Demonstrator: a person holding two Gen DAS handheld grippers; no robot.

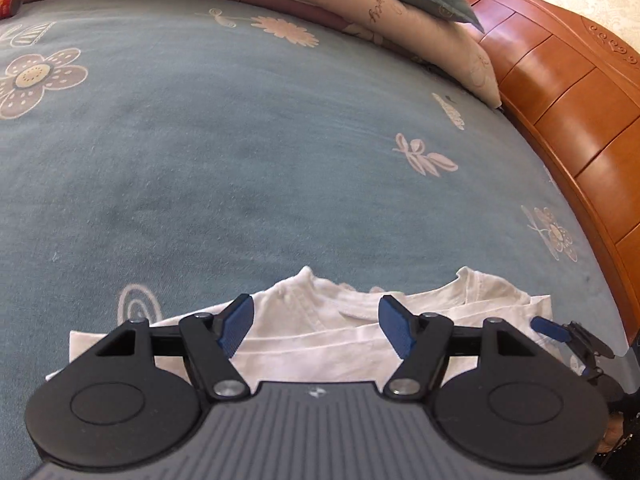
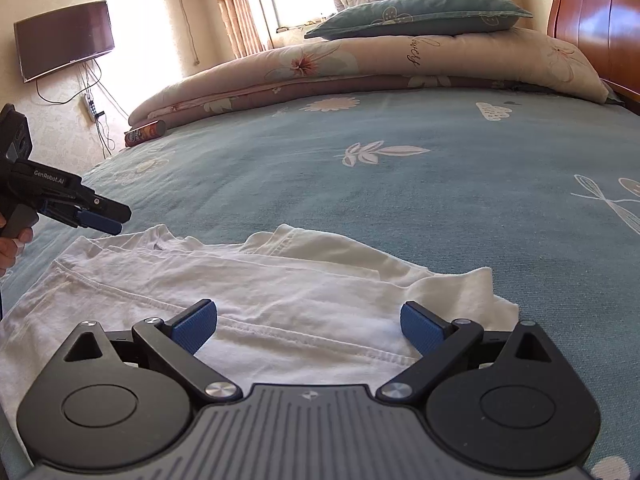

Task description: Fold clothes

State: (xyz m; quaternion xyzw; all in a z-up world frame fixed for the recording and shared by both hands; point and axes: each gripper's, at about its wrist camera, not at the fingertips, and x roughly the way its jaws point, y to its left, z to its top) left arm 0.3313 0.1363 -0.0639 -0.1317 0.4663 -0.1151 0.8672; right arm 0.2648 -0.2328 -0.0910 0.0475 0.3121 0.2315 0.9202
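A white T-shirt (image 2: 280,276) lies partly folded on the blue bedspread (image 2: 440,200), neck end towards the far side. My right gripper (image 2: 308,312) hovers low over its near part, open wide, with no cloth pinched between the blue pads. In the left wrist view the shirt (image 1: 320,344) shows under my left gripper (image 1: 314,312), which stands open above it and holds nothing. The left gripper (image 2: 102,220) also appears at the shirt's left end, gripped by a hand (image 2: 12,244). The right gripper (image 1: 564,340) shows at the shirt's right end.
A folded floral quilt (image 2: 360,64) with a green pillow (image 2: 420,12) on top lies along the far side of the bed. A wooden headboard (image 1: 560,92) bounds the right. A red can (image 2: 145,133) rests near the quilt's left end. A TV (image 2: 64,44) hangs on the wall.
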